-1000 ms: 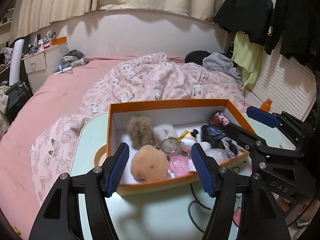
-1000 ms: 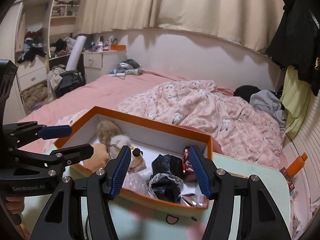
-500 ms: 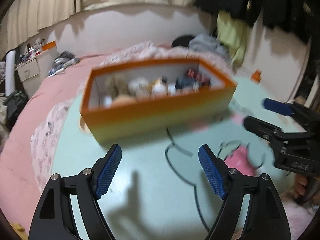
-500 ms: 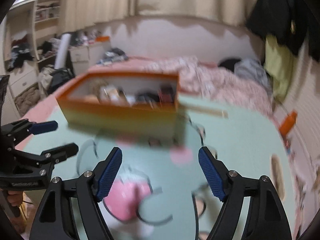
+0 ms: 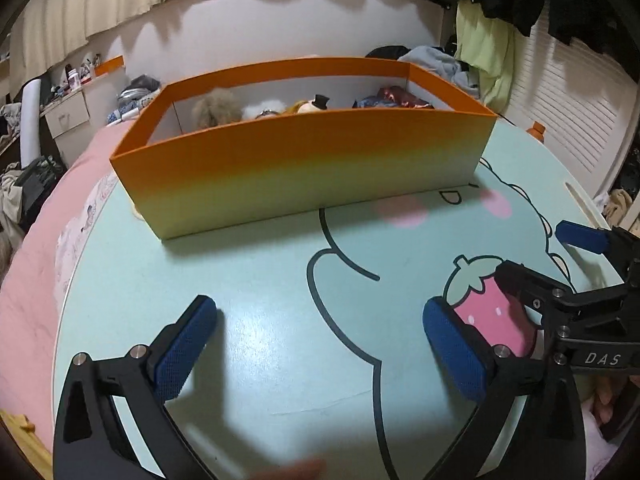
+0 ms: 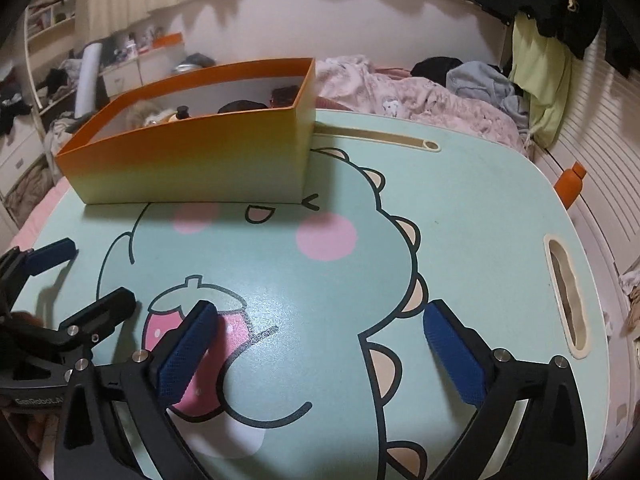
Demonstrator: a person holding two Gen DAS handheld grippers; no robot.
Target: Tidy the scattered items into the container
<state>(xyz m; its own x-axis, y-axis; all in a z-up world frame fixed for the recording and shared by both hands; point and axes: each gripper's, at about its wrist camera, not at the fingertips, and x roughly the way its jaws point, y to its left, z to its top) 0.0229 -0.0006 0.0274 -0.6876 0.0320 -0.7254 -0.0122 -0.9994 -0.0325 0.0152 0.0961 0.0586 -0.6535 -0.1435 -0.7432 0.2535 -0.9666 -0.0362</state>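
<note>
I hold both the left gripper point(image 5: 320, 344) and right gripper point(image 6: 320, 344) spread apart and empty near me over the bare table point(image 6: 460, 208), since the items point(image 5: 316, 104) sit inside the orange box point(image 5: 304, 160) at the far left, looks done.

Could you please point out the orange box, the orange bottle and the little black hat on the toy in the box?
orange box point(image 5: 304, 160), left wrist view, front wall.
orange bottle point(image 6: 570, 186), right wrist view, its body beyond the table's edge.
black hat point(image 5: 321, 100), left wrist view, its crown.

Both grippers withdrawn from box point(image 5: 304, 160), lowered.
</note>
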